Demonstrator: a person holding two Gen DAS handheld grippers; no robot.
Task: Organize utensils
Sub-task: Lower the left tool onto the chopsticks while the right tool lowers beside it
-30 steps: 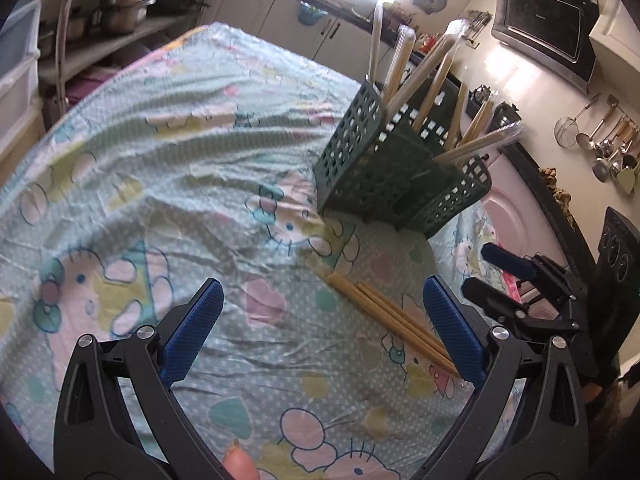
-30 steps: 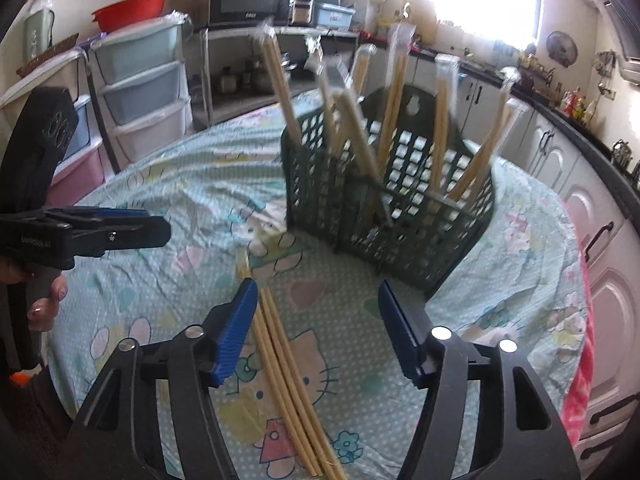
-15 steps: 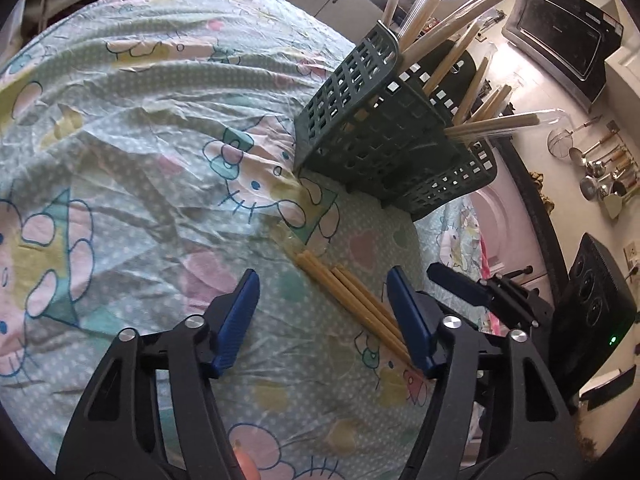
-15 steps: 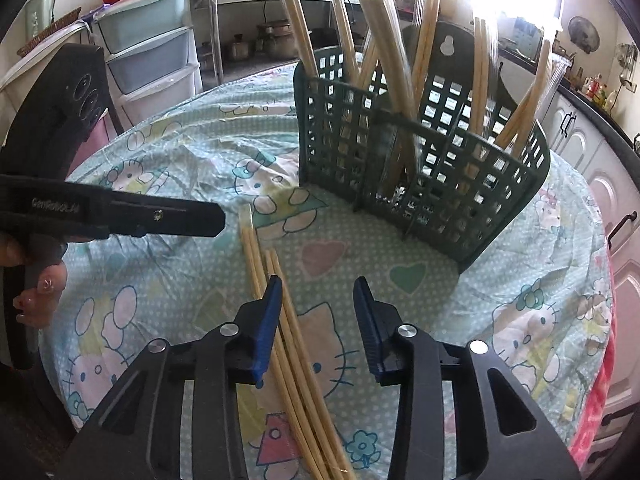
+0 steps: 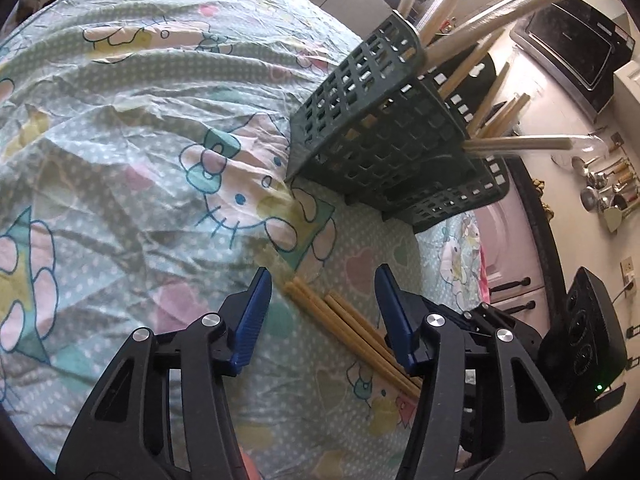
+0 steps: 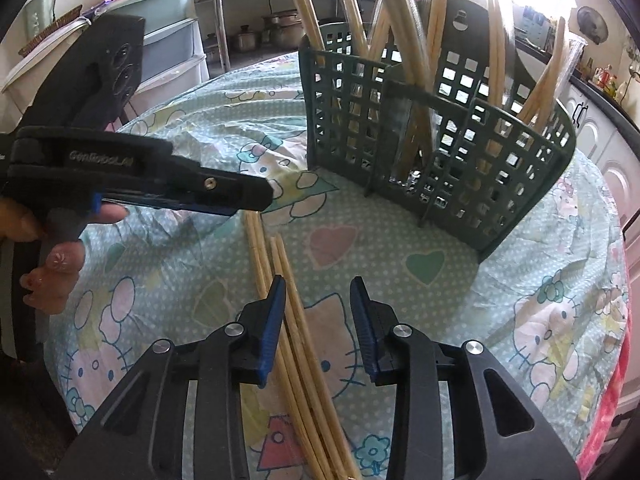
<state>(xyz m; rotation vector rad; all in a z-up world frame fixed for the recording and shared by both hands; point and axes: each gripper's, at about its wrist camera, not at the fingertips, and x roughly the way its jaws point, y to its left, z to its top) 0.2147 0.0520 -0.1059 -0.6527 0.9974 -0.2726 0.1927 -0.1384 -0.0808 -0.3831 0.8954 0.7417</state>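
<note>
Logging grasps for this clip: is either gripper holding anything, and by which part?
Nothing is held. Both the left gripper and right gripper are open above the loose chopsticks on the tablecloth.

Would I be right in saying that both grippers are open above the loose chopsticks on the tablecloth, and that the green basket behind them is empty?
Not quite: the green basket is not empty; the right wrist view shows several chopsticks standing in it. The rest holds: the left gripper and right gripper are open above the loose chopsticks on the tablecloth.
</note>
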